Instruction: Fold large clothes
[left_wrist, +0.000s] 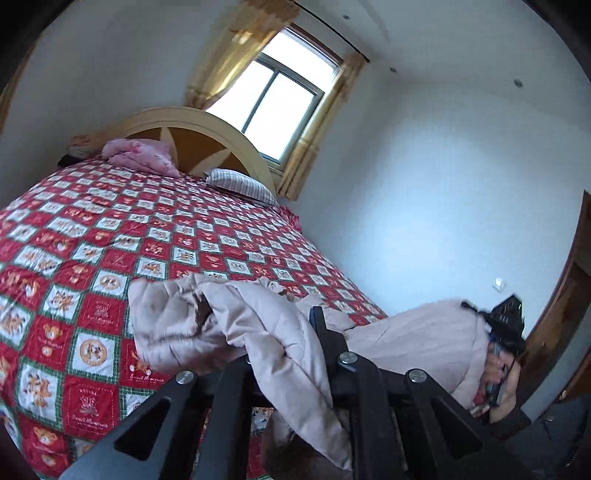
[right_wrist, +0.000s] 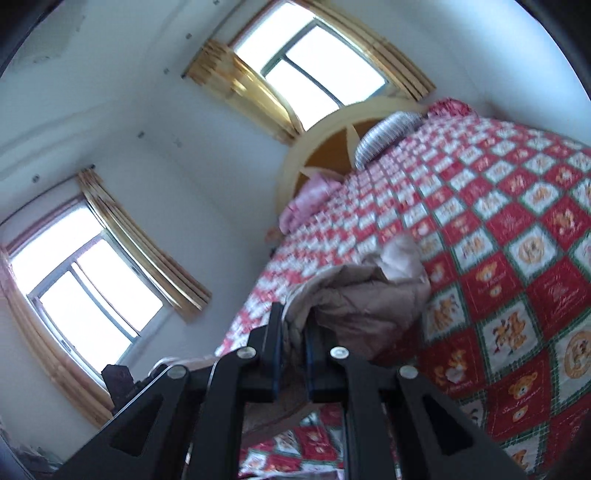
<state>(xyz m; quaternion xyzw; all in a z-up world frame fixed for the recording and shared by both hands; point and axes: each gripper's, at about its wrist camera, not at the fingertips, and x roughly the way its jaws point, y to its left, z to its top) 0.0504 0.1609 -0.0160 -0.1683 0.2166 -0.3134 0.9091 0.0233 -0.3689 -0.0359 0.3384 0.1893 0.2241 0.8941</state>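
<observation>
Two grippers, both clamped on the same padded beige coat (left_wrist: 255, 332). Your left gripper (left_wrist: 291, 354) has its jaws narrowed on a thick fold of the coat; fabric spills over the near finger and hangs down in front of the linkage. Your right gripper (right_wrist: 293, 332) pinches another bunched edge of the coat (right_wrist: 354, 295) between its two dark fingers, jaws nearly together. In the left wrist view your other hand (left_wrist: 506, 384) shows at the far right, gripping the right gripper's handle with coat fabric stretched up to it.

Coat sits at the near edge of the bed (left_wrist: 92, 258), partly lifted, the rest lying crumpled on the red and white checked quilt with bear prints. Far sleeve end is blurred, so probably loose on the quilt, hard to say.

At the head of the bed: a striped pillow (left_wrist: 240, 184), a pink bundle (left_wrist: 140, 157), and a curved cream headboard (left_wrist: 207, 125). Window (left_wrist: 277, 107) with yellow curtains behind the headboard; a second window (right_wrist: 85, 291) shows in the right wrist view on the side wall.
</observation>
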